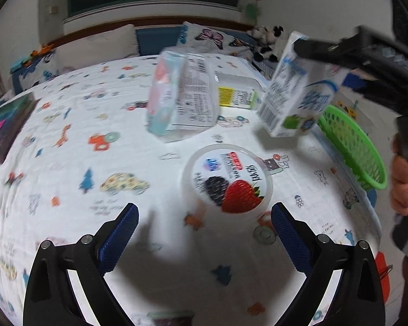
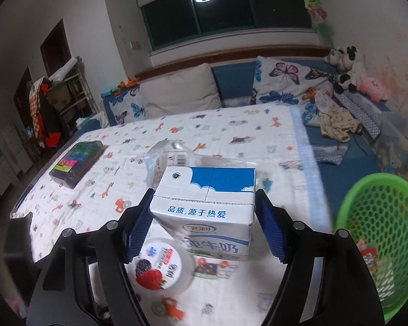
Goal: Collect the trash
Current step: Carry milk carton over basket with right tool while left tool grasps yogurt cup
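My right gripper (image 2: 204,199) is shut on a white and blue milk carton (image 2: 204,212), with a blue pad pressed on each side. In the left wrist view the same carton (image 1: 293,95) hangs tilted above the bed, just left of a green mesh basket (image 1: 351,146). A round yogurt cup (image 1: 227,179) with a strawberry lid sits on the printed sheet. My left gripper (image 1: 204,209) stands open just in front of the cup, with nothing between its fingers. The cup (image 2: 160,263) also shows under the right gripper's left finger.
A clear plastic package (image 1: 176,95) and another small carton (image 1: 236,92) lie behind the cup. The green basket (image 2: 378,217) at the right holds a red wrapper (image 2: 368,255). A dark box (image 2: 76,163) sits at the bed's left. A person's hand (image 1: 402,184) is at the right edge.
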`<move>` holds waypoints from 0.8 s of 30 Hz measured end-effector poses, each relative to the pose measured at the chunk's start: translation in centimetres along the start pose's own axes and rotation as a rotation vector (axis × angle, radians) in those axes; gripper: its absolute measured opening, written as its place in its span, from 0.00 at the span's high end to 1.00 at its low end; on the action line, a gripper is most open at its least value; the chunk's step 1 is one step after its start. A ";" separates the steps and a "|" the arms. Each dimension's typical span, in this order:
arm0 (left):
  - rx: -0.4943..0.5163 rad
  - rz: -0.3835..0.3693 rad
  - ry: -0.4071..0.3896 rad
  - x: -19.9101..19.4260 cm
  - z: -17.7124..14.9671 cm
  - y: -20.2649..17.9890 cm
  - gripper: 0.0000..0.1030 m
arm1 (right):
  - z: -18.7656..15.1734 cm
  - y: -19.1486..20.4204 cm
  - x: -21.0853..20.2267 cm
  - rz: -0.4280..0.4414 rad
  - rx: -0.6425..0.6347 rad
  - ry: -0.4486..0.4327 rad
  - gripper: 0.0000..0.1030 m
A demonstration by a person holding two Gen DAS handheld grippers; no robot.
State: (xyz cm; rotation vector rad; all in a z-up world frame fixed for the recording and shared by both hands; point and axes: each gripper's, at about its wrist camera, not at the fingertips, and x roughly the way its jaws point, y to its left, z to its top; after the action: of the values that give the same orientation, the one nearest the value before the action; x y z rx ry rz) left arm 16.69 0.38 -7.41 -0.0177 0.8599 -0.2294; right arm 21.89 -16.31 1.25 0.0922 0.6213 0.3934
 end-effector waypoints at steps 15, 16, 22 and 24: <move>0.109 0.031 0.058 3.8 1.8 -2.4 0.07 | -1.1 -9.0 -6.7 -0.144 0.079 -0.050 0.30; 0.108 0.021 0.062 3.9 1.8 -2.5 0.07 | -1.2 -9.5 -6.8 -0.153 0.084 -0.050 0.30; 0.115 0.029 0.074 4.8 2.1 -2.6 0.07 | -2.4 -13.0 -7.4 -0.231 0.126 -0.034 0.30; 0.100 0.022 0.077 5.0 2.3 -2.4 0.08 | -2.9 -14.0 -7.4 -0.255 0.134 -0.027 0.30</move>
State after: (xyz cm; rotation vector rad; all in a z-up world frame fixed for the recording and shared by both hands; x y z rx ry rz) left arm 21.06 -3.15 -9.42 0.0950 0.9242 -0.2532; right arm 19.35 -32.16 0.20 0.1437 0.6234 0.1033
